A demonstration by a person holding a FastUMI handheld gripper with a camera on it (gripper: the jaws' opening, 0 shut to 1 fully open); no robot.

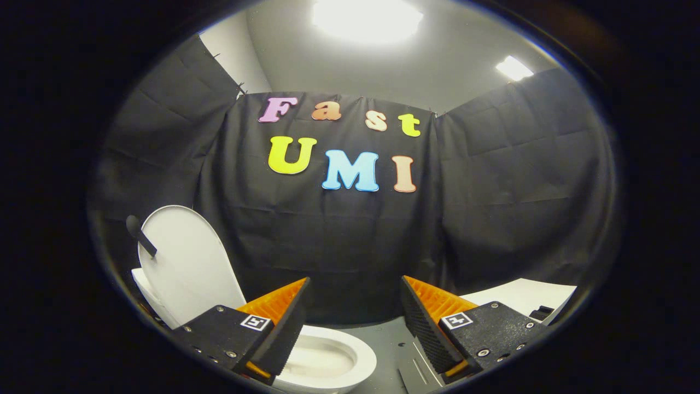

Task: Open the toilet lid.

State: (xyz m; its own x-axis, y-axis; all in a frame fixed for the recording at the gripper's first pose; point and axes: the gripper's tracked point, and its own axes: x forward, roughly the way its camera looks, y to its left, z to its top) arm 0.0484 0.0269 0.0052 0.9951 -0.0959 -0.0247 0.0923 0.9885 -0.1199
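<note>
So we're looking at the toilet lid (186,262) already standing upright, leaning back off to the left behind our left finger, with a small dark handle (140,234) sticking off its upper edge, probably there so two fingers have something to pinch. The toilet bowl (328,361) sits open right below and between our fingers. Our gripper (353,320) hangs above it with jaws spread wide, gripping nothing. We'd say the job looks done, which would explain why we're let go and clear of the lid.
</note>
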